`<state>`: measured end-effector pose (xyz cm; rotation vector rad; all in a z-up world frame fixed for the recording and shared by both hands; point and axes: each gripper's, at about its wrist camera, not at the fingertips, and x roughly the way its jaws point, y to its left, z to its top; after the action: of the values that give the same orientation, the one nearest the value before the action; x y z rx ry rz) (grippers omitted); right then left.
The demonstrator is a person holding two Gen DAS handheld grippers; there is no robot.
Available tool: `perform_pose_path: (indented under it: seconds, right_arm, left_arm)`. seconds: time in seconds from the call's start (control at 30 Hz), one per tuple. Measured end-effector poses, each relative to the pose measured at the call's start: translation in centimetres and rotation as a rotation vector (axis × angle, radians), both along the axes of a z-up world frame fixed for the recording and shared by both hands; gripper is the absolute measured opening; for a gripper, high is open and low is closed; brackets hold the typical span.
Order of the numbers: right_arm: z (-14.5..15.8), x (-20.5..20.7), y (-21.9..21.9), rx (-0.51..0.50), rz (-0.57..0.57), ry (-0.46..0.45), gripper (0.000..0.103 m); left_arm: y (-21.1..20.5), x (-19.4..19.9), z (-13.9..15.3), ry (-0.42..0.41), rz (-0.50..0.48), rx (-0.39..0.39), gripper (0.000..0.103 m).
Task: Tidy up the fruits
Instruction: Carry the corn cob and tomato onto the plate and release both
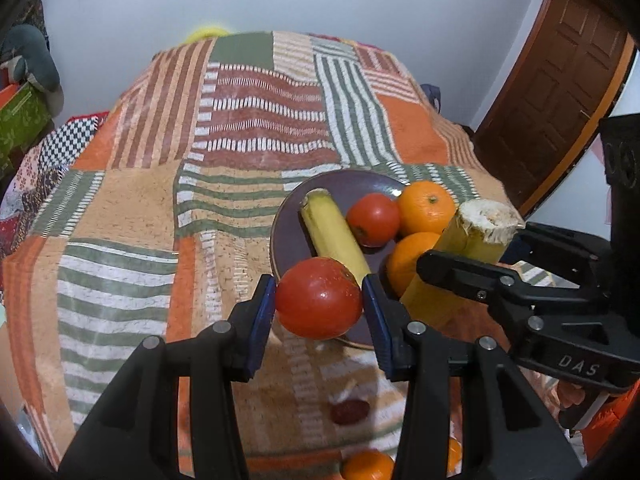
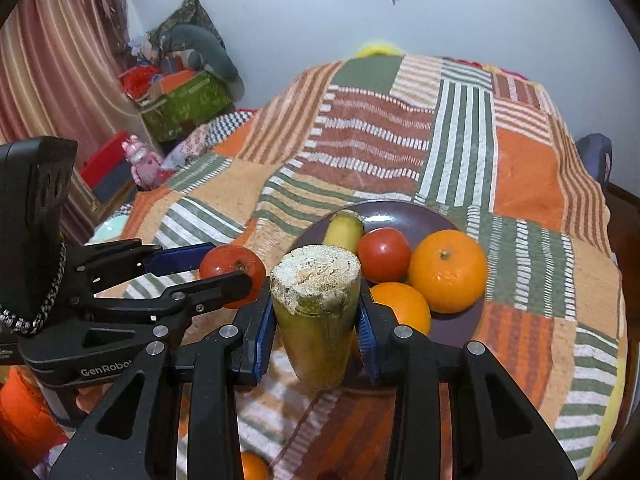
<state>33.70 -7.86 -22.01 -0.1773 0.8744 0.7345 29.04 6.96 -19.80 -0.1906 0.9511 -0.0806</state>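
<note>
My left gripper (image 1: 319, 304) is shut on a red tomato (image 1: 319, 303) and holds it above the near rim of the dark purple plate (image 1: 292, 224). My right gripper (image 2: 317, 332) is shut on a yellow-green sugarcane piece (image 2: 316, 316), held over the plate's (image 2: 416, 216) near edge. On the plate lie another sugarcane piece (image 1: 332, 232), a tomato (image 1: 373, 220) and two oranges (image 1: 426, 207), (image 1: 406, 260). In the right wrist view the plate holds the cane piece (image 2: 345, 230), tomato (image 2: 384, 255) and oranges (image 2: 448, 270), (image 2: 404, 306); the held tomato (image 2: 232, 266) and left gripper (image 2: 224, 272) show at left.
A striped patchwork blanket (image 1: 248, 128) covers the bed. An orange (image 1: 367, 466) and a dark red fruit (image 1: 349, 412) lie on it below my left gripper. A wooden door (image 1: 560, 92) stands at right. Boxes and pillows (image 2: 184, 96) pile up at left.
</note>
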Motion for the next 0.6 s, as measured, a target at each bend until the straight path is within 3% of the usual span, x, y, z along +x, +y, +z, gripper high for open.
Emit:
perform_pose_path:
  seconds: [0.33, 0.6]
  right_arm:
    - [-1.0, 2.9, 0.6, 0.011, -0.005, 0.016, 0.038]
    - [-0.8, 3.7, 0.1, 0.007, -0.034, -0.018, 0.044]
  left_arm:
    - [0.6, 3.6, -2.4, 0.026, 0.008, -0.022, 0.044]
    - [0.1, 4.2, -3.2, 0.058, -0.003, 0.008, 0.047]
